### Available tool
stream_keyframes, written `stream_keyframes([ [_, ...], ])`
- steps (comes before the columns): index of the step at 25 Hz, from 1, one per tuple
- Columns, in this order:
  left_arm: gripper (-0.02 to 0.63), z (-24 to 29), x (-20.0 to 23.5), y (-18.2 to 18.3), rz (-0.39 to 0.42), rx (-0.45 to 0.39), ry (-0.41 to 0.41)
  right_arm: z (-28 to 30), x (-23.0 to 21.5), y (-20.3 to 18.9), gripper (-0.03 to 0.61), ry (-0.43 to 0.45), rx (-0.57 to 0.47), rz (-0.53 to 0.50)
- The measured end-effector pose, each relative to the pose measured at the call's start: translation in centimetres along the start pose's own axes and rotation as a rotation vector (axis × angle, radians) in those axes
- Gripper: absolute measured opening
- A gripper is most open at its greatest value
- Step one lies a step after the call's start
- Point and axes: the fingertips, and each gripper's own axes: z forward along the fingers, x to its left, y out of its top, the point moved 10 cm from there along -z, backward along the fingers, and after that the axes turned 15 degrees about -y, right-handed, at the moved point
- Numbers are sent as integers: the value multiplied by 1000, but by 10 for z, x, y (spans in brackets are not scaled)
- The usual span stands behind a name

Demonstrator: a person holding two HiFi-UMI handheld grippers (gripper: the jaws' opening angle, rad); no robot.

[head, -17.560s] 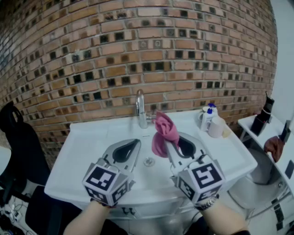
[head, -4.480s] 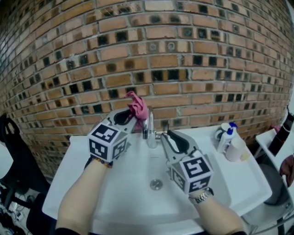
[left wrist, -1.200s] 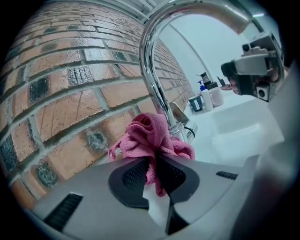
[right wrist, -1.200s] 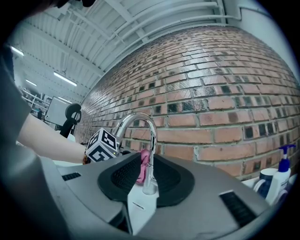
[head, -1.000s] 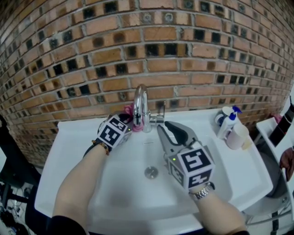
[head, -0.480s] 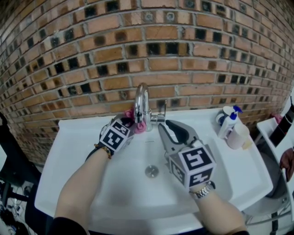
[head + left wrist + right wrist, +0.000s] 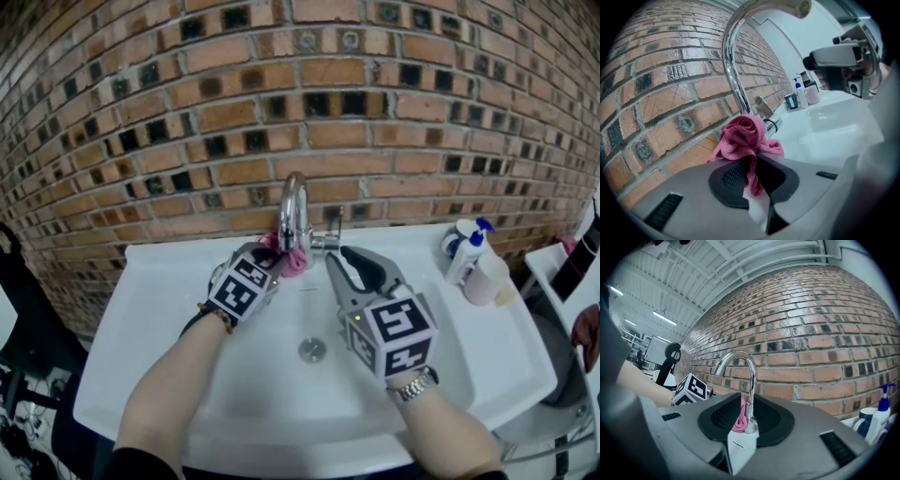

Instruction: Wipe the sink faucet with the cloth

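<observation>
**Cloth swapped hands, now down at the faucet foot**

Left tongs (image 7: 279,257) moved in and down over the last second. They were behind and left of the spout, and now sit at the front-left of its base. Much earlier the pink cloth (image 7: 293,261) hung from the right tongs; it's on the left side now. Left tongs are pinching the cloth: one fold is trapped between the pads and the bunched rest bulges out past the tips. That bunch presses against the bottom of the faucet (image 7: 294,208), where the chrome column meets the sink (image 7: 141,309).

Key geometry: the faucet is dead ahead of the left tongs and touching the cloth. Its long axis is upright; the column goes straight up, then arches over toward the drain (image 7: 312,350). My read is the next stroke has to run up along that column, not across it. Only the foot looks covered; the arch and outlet look undone.

Right tongs (image 7: 331,260): tips pressed together, nothing in them. They're parked just right of the faucet by its side lever and aimed at it, not touching as far as I can tell. Left hand is the one in contact; right is only close by.

Far right on the sink ledge: pump bottle (image 7: 469,246) and cup (image 7: 485,278), well clear of the work.
</observation>
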Motion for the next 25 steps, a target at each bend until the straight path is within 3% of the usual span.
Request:
stream_keyframes([
  [25, 43, 5, -39, 22, 41, -18, -70, 0, -5, -2, 95, -21, -2, 8],
])
